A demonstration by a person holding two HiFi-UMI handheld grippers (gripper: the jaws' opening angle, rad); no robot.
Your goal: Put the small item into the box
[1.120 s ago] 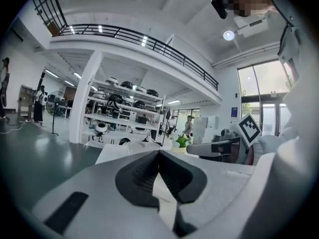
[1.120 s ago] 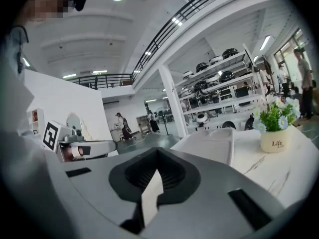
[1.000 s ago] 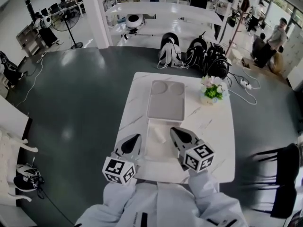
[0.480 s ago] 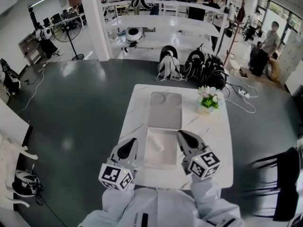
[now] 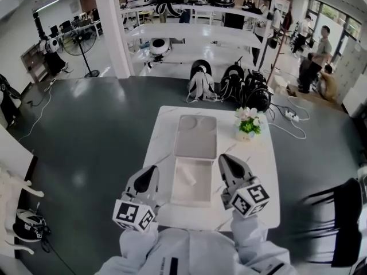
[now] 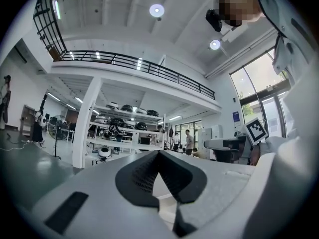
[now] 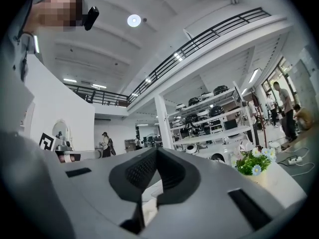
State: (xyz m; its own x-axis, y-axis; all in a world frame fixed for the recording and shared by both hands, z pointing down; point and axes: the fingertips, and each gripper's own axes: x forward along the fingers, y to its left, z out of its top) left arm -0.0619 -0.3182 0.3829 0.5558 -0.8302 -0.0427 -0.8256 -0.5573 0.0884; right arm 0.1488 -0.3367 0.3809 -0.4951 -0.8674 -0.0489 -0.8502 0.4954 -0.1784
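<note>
No words, brand names or numbers can be read anywhere. The only print close by is the black-and-white square pattern on the left cube (image 5: 133, 215) of the left gripper (image 5: 148, 176) and on the right cube (image 5: 250, 198) of the right gripper (image 5: 228, 160). These are coded patterns, not lettering. A blue sign (image 6: 235, 116) on the far wall, seen in the left gripper view, is too small to read.

Big open hall with a glossy dark grey floor (image 5: 86, 130). A white marble-look table (image 5: 265, 153) stands mid-frame, with a black chair (image 5: 338, 211) to its right. Behind are a white pillar (image 5: 109, 27) and a white shelving rack (image 5: 195, 36), and a standing fan (image 5: 74, 39) far left. Windows (image 5: 335, 13) at right. Mezzanine railing (image 6: 134, 66) overhead, round ceiling lights (image 6: 156, 10) lit.
</note>
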